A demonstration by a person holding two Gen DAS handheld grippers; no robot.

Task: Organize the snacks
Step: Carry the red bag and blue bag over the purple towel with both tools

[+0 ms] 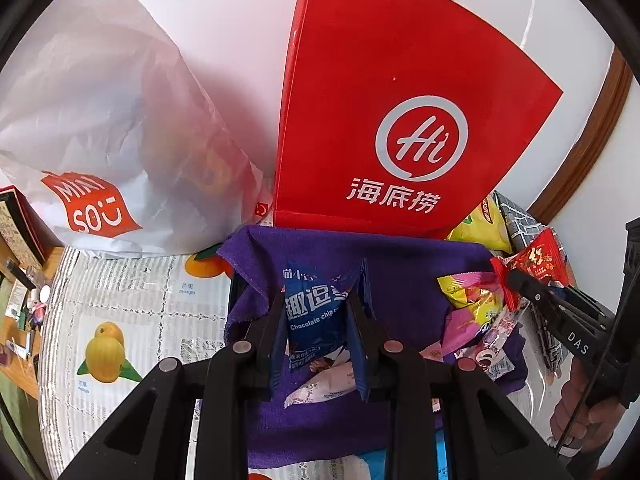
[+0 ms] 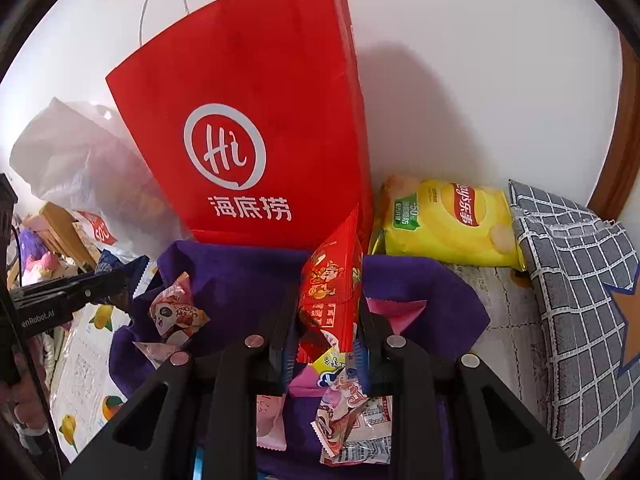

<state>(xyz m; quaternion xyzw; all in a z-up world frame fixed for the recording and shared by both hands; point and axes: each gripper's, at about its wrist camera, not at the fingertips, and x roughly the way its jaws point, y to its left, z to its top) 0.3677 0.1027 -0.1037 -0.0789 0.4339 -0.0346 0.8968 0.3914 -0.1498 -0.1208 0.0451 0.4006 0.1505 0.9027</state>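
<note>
My left gripper is shut on a blue chocolate chip cookie packet and holds it above a purple cloth. My right gripper is shut on a red snack packet over the same cloth. The right gripper also shows in the left wrist view, with the red packet. The left gripper shows at the left of the right wrist view. Several small snack packets lie on the cloth, among them a panda-print one.
A red paper bag stands against the wall behind the cloth. A white plastic bag sits to its left. A yellow chips bag and a grey checked cloth lie to the right. A fruit-print table cover lies underneath.
</note>
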